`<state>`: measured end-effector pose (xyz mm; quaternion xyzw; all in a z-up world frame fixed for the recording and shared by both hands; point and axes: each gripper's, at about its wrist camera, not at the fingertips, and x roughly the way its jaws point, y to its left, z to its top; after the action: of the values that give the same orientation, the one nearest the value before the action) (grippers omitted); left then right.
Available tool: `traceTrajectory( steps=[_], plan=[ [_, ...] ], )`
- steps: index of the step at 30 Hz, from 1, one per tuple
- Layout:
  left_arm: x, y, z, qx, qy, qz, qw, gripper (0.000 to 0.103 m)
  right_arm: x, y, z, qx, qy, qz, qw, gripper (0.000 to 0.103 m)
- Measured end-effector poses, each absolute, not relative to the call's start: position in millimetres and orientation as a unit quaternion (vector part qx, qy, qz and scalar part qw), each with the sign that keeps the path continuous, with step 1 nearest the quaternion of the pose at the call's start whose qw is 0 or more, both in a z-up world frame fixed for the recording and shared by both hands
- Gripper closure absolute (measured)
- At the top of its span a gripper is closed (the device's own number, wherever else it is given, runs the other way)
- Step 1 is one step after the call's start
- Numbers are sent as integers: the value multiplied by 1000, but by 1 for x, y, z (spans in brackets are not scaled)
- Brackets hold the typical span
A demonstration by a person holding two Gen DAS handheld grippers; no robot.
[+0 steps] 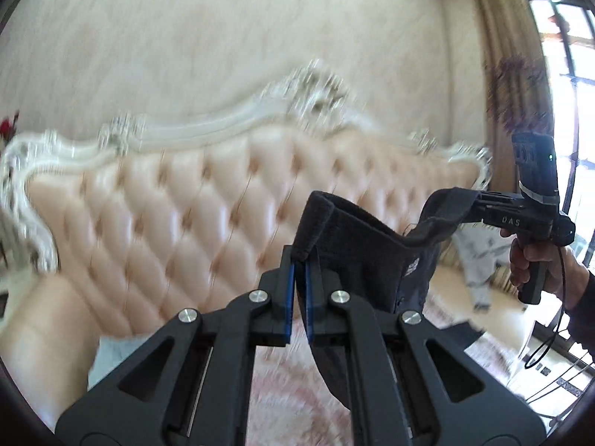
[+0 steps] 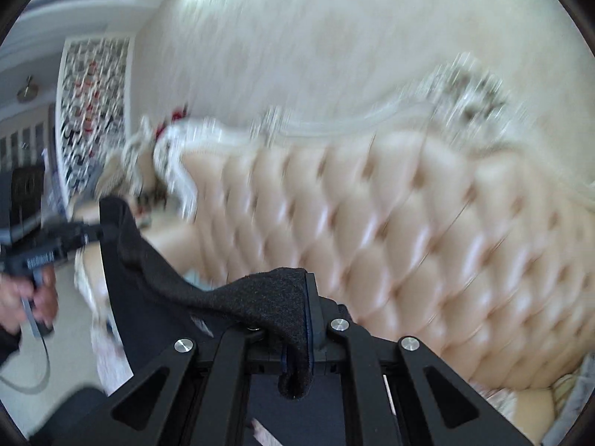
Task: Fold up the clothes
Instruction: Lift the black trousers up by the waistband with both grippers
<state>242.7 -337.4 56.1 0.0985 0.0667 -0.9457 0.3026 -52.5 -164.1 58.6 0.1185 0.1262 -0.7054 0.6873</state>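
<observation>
A black garment (image 1: 353, 249) with a ribbed waistband hangs in the air, stretched between both grippers in front of a tufted headboard. My left gripper (image 1: 300, 264) is shut on one end of the waistband, which sticks up between its blue pads (image 1: 290, 290). In the same view the right gripper (image 1: 479, 204) holds the other end at the far right, a hand on its grip. In the right wrist view my right gripper (image 2: 303, 297) is shut on the black garment (image 2: 260, 297), whose band drapes over its left finger. The left gripper (image 2: 93, 234) grips the far end at the left.
A peach tufted headboard (image 1: 223, 208) with a carved white frame fills the background; its image is motion-blurred. A patterned bedspread (image 1: 282, 383) lies below. A light garment (image 1: 479, 260) lies at the right near a curtain (image 1: 498, 55) and window (image 1: 569, 111). A cable (image 1: 550, 334) hangs from the right handle.
</observation>
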Motion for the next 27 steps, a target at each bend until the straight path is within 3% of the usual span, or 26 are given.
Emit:
traceTrajectory(
  steps=[5, 12, 18, 27],
  plan=[
    [254, -298, 140, 33, 28, -960, 277, 97, -25, -90, 156, 44, 92, -746, 658, 97],
    [268, -250, 230, -3, -17, -967, 254, 97, 19, -13, 244, -27, 58, -778, 625, 97],
    [291, -217, 292, -14, -25, -971, 239, 97, 54, 33, 295, -63, 38, -792, 606, 97],
    [318, -182, 327, 1, -44, -971, 236, 97, 100, 77, 335, -84, 37, -805, 586, 97]
  ],
)
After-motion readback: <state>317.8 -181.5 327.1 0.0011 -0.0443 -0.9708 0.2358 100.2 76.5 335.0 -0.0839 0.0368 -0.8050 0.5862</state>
